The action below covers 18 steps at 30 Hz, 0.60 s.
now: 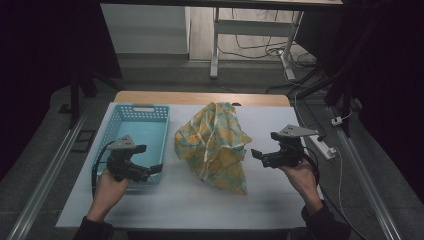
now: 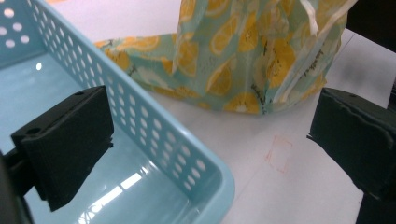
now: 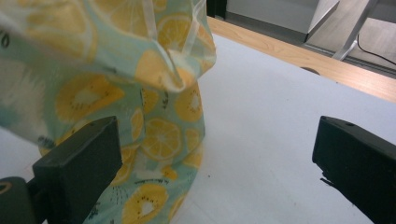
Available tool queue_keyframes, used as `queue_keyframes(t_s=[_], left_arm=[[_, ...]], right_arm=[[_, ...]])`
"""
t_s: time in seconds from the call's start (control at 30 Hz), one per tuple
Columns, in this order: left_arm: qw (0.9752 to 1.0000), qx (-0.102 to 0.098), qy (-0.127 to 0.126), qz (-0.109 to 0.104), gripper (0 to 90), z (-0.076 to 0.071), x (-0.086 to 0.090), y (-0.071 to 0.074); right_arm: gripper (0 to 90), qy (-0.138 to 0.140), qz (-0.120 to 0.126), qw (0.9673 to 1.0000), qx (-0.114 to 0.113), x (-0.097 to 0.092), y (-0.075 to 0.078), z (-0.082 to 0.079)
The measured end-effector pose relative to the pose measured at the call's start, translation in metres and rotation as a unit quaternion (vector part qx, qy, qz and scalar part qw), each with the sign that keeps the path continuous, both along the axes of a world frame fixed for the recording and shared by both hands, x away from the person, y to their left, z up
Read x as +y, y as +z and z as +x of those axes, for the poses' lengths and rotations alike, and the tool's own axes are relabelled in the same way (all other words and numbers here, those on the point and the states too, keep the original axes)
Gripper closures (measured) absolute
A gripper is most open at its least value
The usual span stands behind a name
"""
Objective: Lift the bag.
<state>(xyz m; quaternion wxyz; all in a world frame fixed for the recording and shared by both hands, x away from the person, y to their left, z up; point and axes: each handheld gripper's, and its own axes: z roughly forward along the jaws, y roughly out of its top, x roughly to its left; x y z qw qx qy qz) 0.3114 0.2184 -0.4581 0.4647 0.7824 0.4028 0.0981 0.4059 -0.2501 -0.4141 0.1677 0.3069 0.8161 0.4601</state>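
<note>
- Lemon-print cloth (image 1: pixel 214 145) sits in a crumpled heap mid-table on the white table top (image 1: pixel 200 200), partly standing up, one tail trailing toward the near edge. Nothing folded, nothing flattened.
- Cloth is just beside the blue basket (image 1: pixel 150 131), right of it, not inside. Basket looks empty from what I see.
- My left gripper (image 1: pixel 154 170) is over the basket's near right corner, jaws wide apart, holding nothing. Left gripper view has the basket rim (image 2: pixel 154 121) between the jaws and the cloth (image 2: pixel 243 60) farther ahead.
- My right gripper (image 1: pixel 259 154) is just right of the cloth, jaws also spread wide, empty. Right gripper view puts the cloth (image 3: pixel 140 93) at the left jaw, close, but I can't tell if it's touching.
- My read: basically at the start. No grasp made on either side.
- Left to do, as I judge it: close on the fabric, lift it, then either into the basket or spread and fold. Can't say which from here.
- Beyond the table: wooden edge (image 1: pixel 200 97), cables on the floor (image 1: pixel 260 50).
</note>
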Motion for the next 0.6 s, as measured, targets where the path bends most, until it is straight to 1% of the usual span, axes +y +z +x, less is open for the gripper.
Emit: queue_keyframes(t_s=[0.27,0.43,0.53,0.6], left_arm=[[0.9999,0.008,0.013,-0.001,0.0,-0.023,0.008,-0.010],[0.9997,0.011,0.022,-0.006,0.0,-0.038,0.014,-0.015],[0.9995,0.011,0.027,-0.012,0.0,-0.046,0.016,-0.017],[0.9994,0.011,0.030,-0.012,0.0,-0.050,0.017,-0.019]], right_arm=[[1.5,-0.004,0.004,1.0000,0.001,-0.008,-0.004,-0.014],[1.5,-0.007,-0.007,1.0000,0.003,-0.011,-0.008,-0.024],[1.4,-0.009,-0.014,0.9998,0.005,-0.012,-0.014,-0.030],[0.6,-0.013,-0.018,0.9997,0.008,-0.014,-0.019,-0.033]])
